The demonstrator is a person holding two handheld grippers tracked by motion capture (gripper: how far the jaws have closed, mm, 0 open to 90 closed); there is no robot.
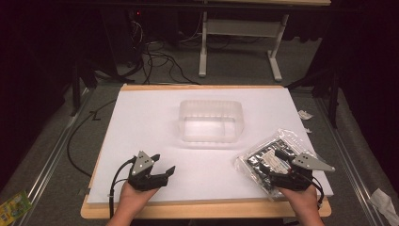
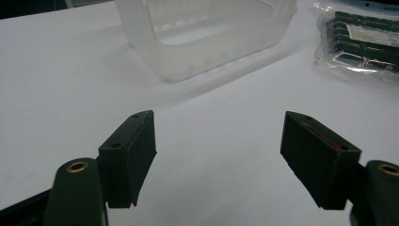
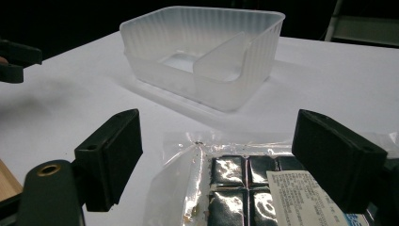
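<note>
At the frame's centre the tub [image 1: 211, 121] is frosted, translucent white with faint vertical ribbing. The packet [image 1: 270, 160] at lower right is clear, glossy plastic over dark squares with a white label. Both grippers [image 1: 162, 165] [image 1: 282, 165] are black with grey plates, on a white board [image 1: 141, 122] edged in pale wood.

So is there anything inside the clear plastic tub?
No, the clear plastic tub sits empty, its bare bottom visible from the high view.

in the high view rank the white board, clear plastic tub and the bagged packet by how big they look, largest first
1. white board, by far the largest; it carries the other two.
2. clear plastic tub.
3. bagged packet, looking a little smaller than the tub, though the right gripper covers its near edge, so that gap is unsure.
</note>
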